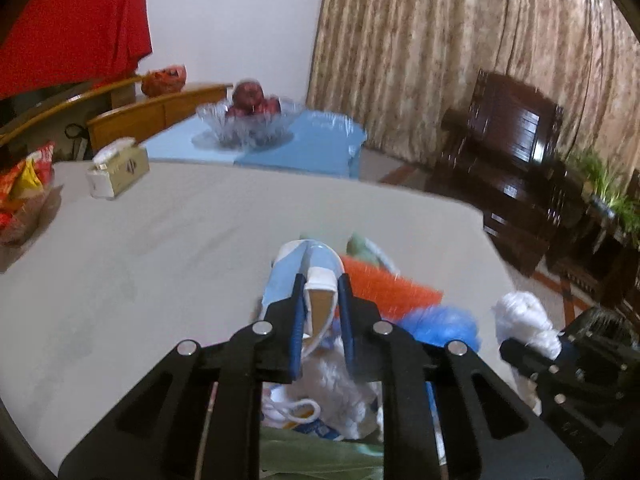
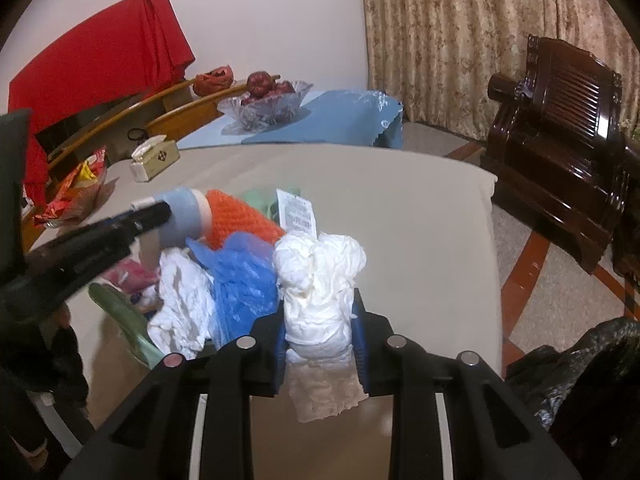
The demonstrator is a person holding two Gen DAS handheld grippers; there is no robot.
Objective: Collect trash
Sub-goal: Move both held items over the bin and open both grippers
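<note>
My left gripper is shut on a squashed light-blue paper cup, its pads pressing the rim from both sides. In the right wrist view the same cup sticks out past the left gripper's fingers. My right gripper is shut on a crumpled white tissue wad, held just right of the trash heap. The heap fills a green plastic basket: orange mesh, a blue plastic bag, more white tissue and a printed label.
The heap rests on a beige-covered table. A tissue box and snack packets lie at its far left. Beyond is a glass bowl of apples on a blue cloth. A dark wooden chair and a black bag are on the right.
</note>
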